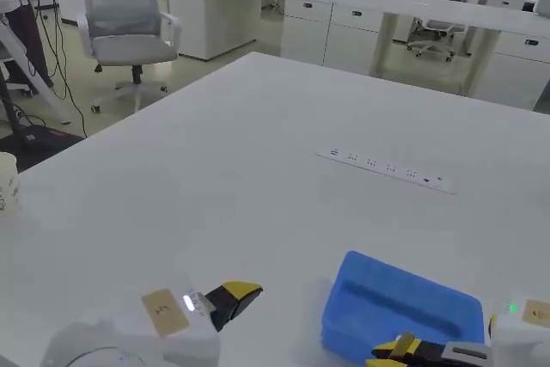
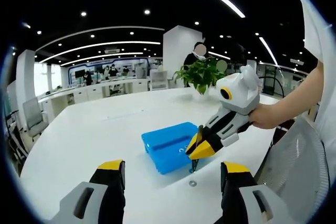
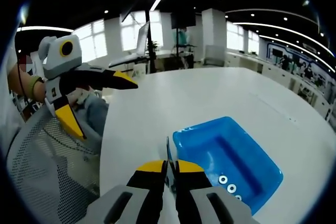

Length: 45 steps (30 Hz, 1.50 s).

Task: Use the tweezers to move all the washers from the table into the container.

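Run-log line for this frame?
left gripper open | right gripper shut on tweezers | tweezers near washer on table | washers in container

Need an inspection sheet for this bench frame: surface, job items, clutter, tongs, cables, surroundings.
Surface: large white table.
Job's things: blue container near the front edge, with a few washers inside; one loose washer on the table beside it; tweezers.
Clutter: paper cup at the table's left edge.
Grippers: right tongs shut on the tweezers, whose tip is close to the loose washer; left tongs open, holding nothing.
Cables: power strip lying on the table; cords hanging by a desk at far left.
Surroundings: office chair, rows of desks, potted plant.
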Each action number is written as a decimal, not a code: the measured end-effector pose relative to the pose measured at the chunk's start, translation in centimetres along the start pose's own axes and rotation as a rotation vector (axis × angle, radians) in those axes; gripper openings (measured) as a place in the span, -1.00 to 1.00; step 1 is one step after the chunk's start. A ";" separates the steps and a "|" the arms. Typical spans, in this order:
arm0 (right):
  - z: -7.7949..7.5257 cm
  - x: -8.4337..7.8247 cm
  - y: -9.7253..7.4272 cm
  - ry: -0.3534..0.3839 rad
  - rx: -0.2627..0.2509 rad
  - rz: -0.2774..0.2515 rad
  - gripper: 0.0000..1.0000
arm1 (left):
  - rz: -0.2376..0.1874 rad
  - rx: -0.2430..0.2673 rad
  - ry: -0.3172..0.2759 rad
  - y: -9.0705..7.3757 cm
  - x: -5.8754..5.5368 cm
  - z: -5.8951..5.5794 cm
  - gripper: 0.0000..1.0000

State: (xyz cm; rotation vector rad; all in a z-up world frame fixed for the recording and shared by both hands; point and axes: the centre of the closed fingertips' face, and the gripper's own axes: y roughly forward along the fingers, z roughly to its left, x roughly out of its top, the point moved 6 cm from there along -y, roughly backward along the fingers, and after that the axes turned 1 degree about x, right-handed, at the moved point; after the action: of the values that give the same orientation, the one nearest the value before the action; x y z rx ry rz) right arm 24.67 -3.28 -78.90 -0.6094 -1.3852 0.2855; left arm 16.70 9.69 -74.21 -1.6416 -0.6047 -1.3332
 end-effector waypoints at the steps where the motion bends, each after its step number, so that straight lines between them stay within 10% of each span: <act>1: -0.1 -0.2 0.0 0.003 0.002 0.007 -0.93 | -0.011 0.001 -0.004 0.0 0.1 0.0 0.51; 11: -0.1 -0.4 -0.1 0.022 -0.008 -0.002 -0.95 | -0.122 0.027 -0.042 -0.6 1.4 0.4 0.63; 15: -0.6 -0.7 -0.4 0.186 -0.060 -0.047 -0.96 | -0.143 0.053 -0.066 -0.8 1.5 0.8 0.65; 23: -0.6 -0.8 -1.0 0.209 -0.088 -0.030 -0.96 | -0.103 0.047 -0.058 -0.5 1.1 0.5 0.67; 45: 2.2 3.7 -5.4 0.377 -0.286 -0.228 -0.96 | -0.089 -0.094 0.004 -0.5 1.0 -1.1 0.63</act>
State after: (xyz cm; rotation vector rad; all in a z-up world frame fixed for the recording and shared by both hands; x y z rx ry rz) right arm 22.35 -5.14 -72.68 -0.6922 -1.1217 -0.2072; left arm 16.03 8.78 -73.10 -1.7036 -0.6274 -1.4485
